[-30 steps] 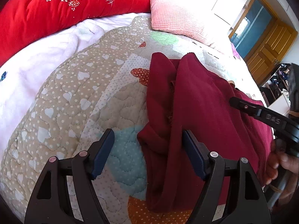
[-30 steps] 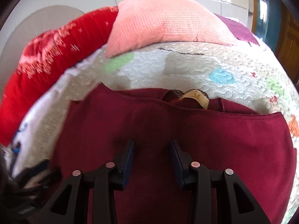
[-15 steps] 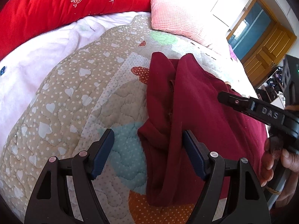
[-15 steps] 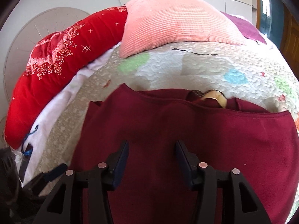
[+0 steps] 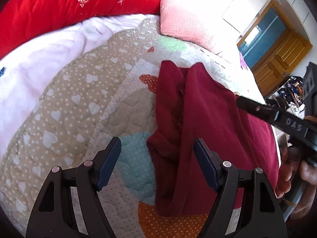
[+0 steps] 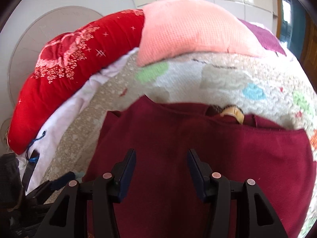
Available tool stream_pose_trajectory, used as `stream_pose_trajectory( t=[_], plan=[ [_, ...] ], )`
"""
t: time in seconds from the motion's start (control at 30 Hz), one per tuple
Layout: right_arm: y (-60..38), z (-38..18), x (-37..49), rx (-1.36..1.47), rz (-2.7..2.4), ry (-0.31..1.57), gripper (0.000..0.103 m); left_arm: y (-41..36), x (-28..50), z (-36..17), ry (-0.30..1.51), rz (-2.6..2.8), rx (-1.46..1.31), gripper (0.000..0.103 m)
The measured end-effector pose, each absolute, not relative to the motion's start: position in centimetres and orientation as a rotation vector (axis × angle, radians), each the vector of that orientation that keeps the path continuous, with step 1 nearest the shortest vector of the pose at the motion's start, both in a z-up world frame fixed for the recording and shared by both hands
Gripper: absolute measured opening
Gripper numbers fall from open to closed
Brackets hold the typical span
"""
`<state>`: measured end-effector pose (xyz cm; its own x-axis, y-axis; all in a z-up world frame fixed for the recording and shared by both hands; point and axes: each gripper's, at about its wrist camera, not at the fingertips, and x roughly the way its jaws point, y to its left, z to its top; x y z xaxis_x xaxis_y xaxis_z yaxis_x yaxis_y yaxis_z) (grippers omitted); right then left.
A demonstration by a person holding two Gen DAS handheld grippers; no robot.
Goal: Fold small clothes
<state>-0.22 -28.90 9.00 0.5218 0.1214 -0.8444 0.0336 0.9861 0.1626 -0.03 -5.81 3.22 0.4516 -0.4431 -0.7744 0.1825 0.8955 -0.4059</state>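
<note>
A dark red garment [image 5: 208, 119] lies on the patchwork quilt [image 5: 79, 109], its left side folded over in a bunched strip. My left gripper [image 5: 157, 144] is open wide above that folded left edge, and neither pad touches cloth. In the right wrist view the garment [image 6: 198, 148] fills the foreground, with a yellowish collar tag [image 6: 233, 114] at its far edge. My right gripper [image 6: 161, 154] hovers open over the middle of the cloth with nothing pinched. One of its black fingers [image 5: 255, 108] reaches in from the right in the left wrist view.
A red embroidered pillow [image 5: 59, 10] and a pink pillow [image 5: 184, 19] lie at the head of the bed, with a white sheet [image 5: 39, 69] beside the quilt. A hand [image 5: 297, 170] holds the right gripper. A wooden door [image 5: 281, 59] stands beyond the bed.
The right gripper's jaws have spread wider and it has lifted slightly off the garment. The left gripper and the cloth have stayed put.
</note>
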Motion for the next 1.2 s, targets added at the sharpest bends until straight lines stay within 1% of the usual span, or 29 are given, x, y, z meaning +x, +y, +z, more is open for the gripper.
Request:
stream_pose_trajectory(
  t=[0.13,0.23,0.3,0.37,0.43,0.47,0.5,0.57,0.63,0.67,0.7,0.83,0.87,0.9,0.93,0.97,1.0,1.03,1.07,1.1,1.2],
  plan=[
    [-30.5,9.8,-1.2,0.170,0.023,0.994,0.051,-6.5,-0.1,3.0,1.039,-0.407,-0.258,0.076],
    [-34.8,9.9,-3.7,0.202,-0.062,0.973,0.052,-6.8,-0.1,2.8,1.037,-0.403,-0.244,0.076],
    [-37.5,9.8,-5.5,0.200,-0.133,0.969,0.058,-6.8,0.0,2.7,1.037,-0.399,-0.245,0.076],
    [-40.6,9.6,-8.1,0.184,-0.228,0.966,0.059,-6.9,0.1,2.6,1.035,-0.397,-0.243,0.077],
    [-42.7,9.8,-10.5,0.201,-0.274,0.942,0.059,-6.9,0.3,2.4,1.038,-0.401,-0.253,0.081],
    [-44.2,9.9,-12.3,0.223,-0.302,0.921,0.064,-7.0,0.4,2.2,1.041,-0.403,-0.262,0.082],
    [-45.2,9.9,-13.4,0.237,-0.319,0.910,0.070,-7.0,0.5,2.1,1.040,-0.407,-0.270,0.085],
    [-47.1,9.5,-15.7,0.280,-0.352,0.888,0.076,-7.1,0.6,2.0,1.040,-0.415,-0.283,0.090],
    [-49.2,8.1,-17.1,0.339,-0.352,0.914,0.077,-7.5,0.9,1.9,1.038,-0.417,-0.295,0.098],
    [-49.7,7.7,-17.2,0.356,-0.347,0.932,0.077,-7.7,1.0,1.8,1.037,-0.416,-0.301,0.101],
    [-50.3,7.0,-17.4,0.389,-0.326,0.946,0.077,-7.9,1.1,1.7,1.035,-0.410,-0.305,0.102],
    [-50.5,6.6,-17.1,0.447,-0.221,0.894,0.077,-9.1,1.1,1.9,1.049,-0.406,-0.265,0.102],
    [-50.4,6.3,-16.6,0.469,-0.175,0.882,0.077,-9.2,1.2,1.9,1.058,-0.413,-0.265,0.100],
    [-50.1,6.0,-16.0,0.486,-0.142,0.879,0.077,-9.4,1.3,2.0,1.065,-0.421,-0.270,0.088],
    [-49.8,5.5,-15.5,0.486,-0.134,0.883,0.075,-9.5,1.3,2.2,1.068,-0.424,-0.275,0.072],
    [-49.2,5.5,-15.0,0.450,-0.148,0.884,0.053,-9.6,1.4,2.3,1.072,-0.414,-0.273,0.066],
    [-48.8,5.5,-14.6,0.440,-0.131,0.886,0.036,-9.7,1.5,2.5,1.079,-0.419,-0.278,0.050],
    [-48.5,5.7,-14.3,0.438,-0.131,0.889,0.033,-9.7,1.5,2.7,1.088,-0.439,-0.291,0.036],
    [-48.2,6.3,-14.6,0.433,-0.154,0.888,0.022,-9.5,1.4,3.0,1.104,-0.457,-0.316,0.033],
    [-48.1,6.8,-14.7,0.442,-0.145,0.879,0.018,-9.2,1.2,3.4,1.107,-0.465,-0.327,0.028],
    [-48.2,9.2,-16.0,0.504,-0.088,0.823,0.016,-8.0,-0.6,5.8,1.082,-0.512,-0.350,0.025]
  ],
)
